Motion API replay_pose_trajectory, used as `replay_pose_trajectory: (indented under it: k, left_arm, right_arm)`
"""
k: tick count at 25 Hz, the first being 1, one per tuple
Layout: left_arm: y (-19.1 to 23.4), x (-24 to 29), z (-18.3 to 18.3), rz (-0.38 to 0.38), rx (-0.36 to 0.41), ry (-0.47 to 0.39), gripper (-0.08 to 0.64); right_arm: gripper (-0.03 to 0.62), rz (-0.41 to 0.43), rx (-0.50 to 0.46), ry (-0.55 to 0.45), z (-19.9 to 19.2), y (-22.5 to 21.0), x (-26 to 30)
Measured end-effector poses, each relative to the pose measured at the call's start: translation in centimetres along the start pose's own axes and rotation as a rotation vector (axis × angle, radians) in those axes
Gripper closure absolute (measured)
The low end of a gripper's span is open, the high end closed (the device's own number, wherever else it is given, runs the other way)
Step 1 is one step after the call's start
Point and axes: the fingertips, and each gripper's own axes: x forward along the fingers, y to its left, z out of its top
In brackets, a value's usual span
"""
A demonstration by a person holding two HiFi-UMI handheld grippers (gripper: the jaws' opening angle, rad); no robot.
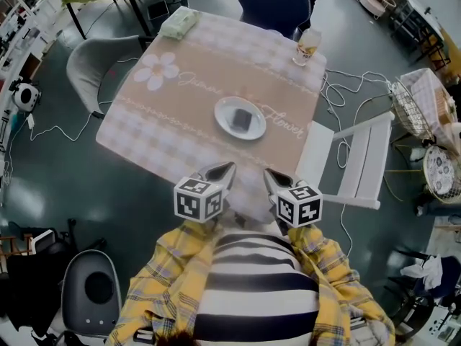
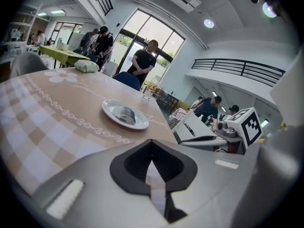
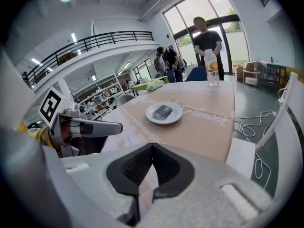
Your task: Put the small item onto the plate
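Note:
A small dark grey item lies in the middle of a white plate on the beige tablecloth. Both grippers hover side by side at the table's near edge, short of the plate, held in front of the person's striped shirt. My left gripper is shut with nothing between its jaws, and my right gripper is shut and empty too. The left gripper view has the left gripper pointing toward the plate and the item. In the right gripper view, the right gripper faces the plate and the item.
A drink bottle stands at the table's far right corner and a pale green bundle lies at the far left corner. A white chair is at the table's right, a grey chair at its left. Cables trail on the floor; people stand beyond.

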Motion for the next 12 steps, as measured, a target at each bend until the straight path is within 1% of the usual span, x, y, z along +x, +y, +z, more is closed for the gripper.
replay_pose_trajectory:
  k: [12]
  left_arm:
    - [0.44, -0.65, 0.06, 0.021, -0.003, -0.02, 0.56]
  right_arm:
    - [0.595, 0.013, 0.002, -0.018, 0.19, 0.24, -0.46]
